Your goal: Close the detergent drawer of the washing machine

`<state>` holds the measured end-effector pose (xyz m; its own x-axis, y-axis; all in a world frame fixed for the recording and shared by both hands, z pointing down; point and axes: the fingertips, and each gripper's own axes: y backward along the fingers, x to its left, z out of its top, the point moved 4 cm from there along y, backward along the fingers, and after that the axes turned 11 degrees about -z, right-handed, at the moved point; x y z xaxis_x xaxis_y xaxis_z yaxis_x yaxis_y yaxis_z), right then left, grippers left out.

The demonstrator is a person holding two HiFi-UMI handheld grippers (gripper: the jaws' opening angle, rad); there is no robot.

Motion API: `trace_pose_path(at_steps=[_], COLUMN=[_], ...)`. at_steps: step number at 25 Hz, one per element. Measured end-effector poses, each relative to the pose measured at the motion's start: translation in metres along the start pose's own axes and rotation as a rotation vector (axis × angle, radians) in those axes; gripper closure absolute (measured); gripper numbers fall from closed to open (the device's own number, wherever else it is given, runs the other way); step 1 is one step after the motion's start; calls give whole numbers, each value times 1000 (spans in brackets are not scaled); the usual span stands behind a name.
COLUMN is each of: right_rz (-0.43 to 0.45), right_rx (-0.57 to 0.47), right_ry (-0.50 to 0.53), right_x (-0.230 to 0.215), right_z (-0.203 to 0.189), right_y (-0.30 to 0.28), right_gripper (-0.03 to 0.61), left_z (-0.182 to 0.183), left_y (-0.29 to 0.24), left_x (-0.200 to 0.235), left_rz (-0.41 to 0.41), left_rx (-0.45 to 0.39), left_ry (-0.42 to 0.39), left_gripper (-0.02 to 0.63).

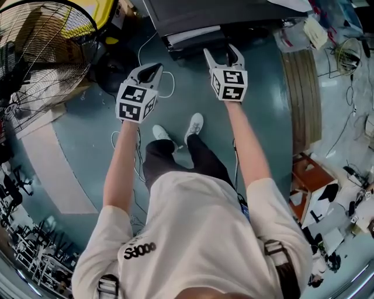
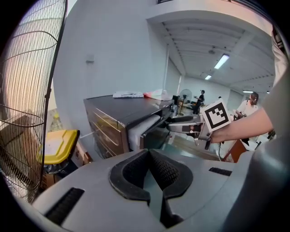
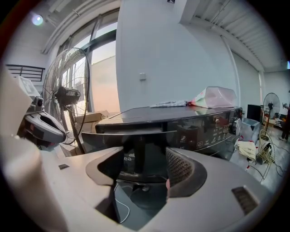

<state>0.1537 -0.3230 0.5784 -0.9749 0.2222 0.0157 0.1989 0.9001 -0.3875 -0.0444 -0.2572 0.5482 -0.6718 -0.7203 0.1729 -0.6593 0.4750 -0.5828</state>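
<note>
Two claws are raised in front of the dark grey washing machine (image 1: 193, 14); neither touches it. The dark glossy detergent drawer (image 3: 131, 129) stands pulled out of the machine's front, at the upper corner away from the control panel (image 3: 217, 127). Not yet closed.

Right claw (image 3: 145, 156): jaws wide apart, nothing gripped. It points at the machine's front. The drawer's face shows straight through the gap between the jaws, just ahead and untouched. From above, this claw hangs just short of the drawer's outer edge.

Left claw (image 2: 148, 152): jaws closed tip to tip, holding nothing. It sits off to the machine's side, farther out from the front than the right one, and sees the drawer's pale flank side-on. A wire-caged floor fan (image 1: 41, 52) stands farther still from the machine.

Key relation: the drawer's face runs crosswise along the machine's front, and its travel runs straight back into the machine. My right claw is the nearer one and lines up with that travel.

Judgement: a plain forward push with the right, square on the face, should seat it. An off-centre push might cock the drawer in its slot.
</note>
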Motion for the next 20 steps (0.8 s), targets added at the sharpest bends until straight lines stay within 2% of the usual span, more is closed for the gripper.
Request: trace_pose_path(at_steps=[10,15,20], right_rz=[-2,56,6], right_rx=[-37,0,-15], right_ry=[1,-9,-5], right_x=[1,7,6], right_z=[1,14,16], right_y=[1,-20,-30], right_gripper=[304,303,302], left_z=[0,-1,-4], left_y=[-4,-5,-2], left_x=[2,1,7], left_rz=[-10,-2,13], left_rx=[-23,-23,-24], left_ry=[33,51,62], left_gripper=[595,595,595])
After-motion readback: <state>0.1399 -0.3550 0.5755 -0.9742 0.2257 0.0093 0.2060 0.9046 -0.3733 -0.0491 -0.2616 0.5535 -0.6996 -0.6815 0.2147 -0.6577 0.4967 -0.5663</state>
